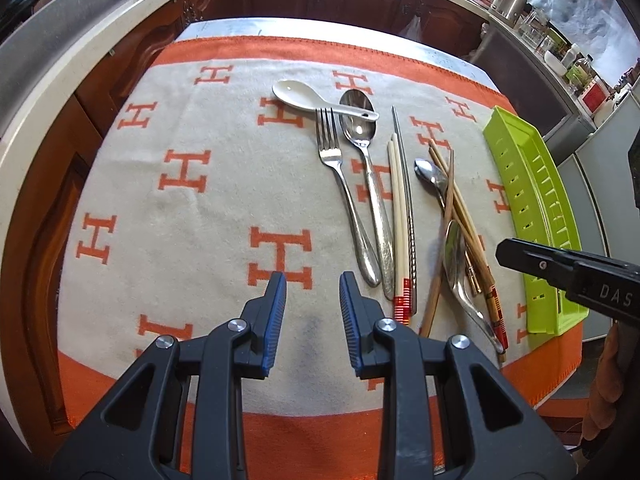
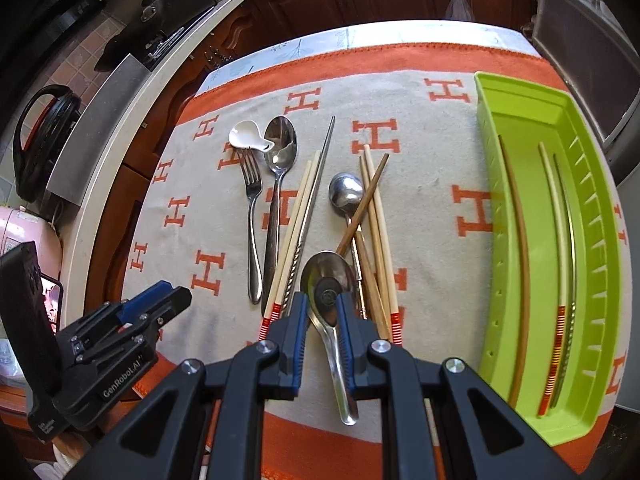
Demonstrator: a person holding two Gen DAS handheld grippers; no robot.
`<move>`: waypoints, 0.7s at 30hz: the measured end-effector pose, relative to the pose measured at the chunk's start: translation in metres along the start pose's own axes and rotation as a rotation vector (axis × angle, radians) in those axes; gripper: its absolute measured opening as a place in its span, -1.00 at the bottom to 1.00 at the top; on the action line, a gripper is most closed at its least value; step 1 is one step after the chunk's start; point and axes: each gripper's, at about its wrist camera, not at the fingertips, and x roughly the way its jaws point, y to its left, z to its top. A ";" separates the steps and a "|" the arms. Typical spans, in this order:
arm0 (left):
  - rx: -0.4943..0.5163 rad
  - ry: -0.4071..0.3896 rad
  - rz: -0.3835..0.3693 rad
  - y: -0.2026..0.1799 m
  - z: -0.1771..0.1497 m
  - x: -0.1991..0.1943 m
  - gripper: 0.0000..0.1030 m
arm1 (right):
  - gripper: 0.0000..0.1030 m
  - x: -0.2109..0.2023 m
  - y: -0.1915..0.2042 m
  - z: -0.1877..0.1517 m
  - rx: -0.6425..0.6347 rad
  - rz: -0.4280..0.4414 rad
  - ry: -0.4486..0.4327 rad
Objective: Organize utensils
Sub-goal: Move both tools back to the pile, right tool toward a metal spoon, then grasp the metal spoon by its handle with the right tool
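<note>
Right tongs (image 2: 322, 336) straddle a spoon (image 2: 330, 300); green tray (image 2: 496, 280) holds chopsticks (image 2: 558, 280).

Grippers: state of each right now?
Left gripper: open, holding nothing, above the cloth.
Right gripper: either side of the metal spoon handle; whether clamped cannot be told.

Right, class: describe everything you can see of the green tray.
The green tray is a long, narrow, lime plastic trough with slotted side walls and small holes along one wall. It lies flat at the right edge of the orange-and-cream cloth. Inside lie a brown chopstick, a pale red-banded chopstick and a metal chopstick, lengthwise.
</note>
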 end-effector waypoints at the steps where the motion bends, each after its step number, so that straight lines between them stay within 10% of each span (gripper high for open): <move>1: 0.004 0.004 -0.014 -0.001 -0.001 0.002 -0.53 | -0.71 0.003 -0.001 0.000 0.006 0.007 0.008; 21: 0.005 0.061 -0.073 -0.004 -0.009 0.019 -0.53 | -0.50 0.039 -0.034 -0.036 0.159 0.111 0.130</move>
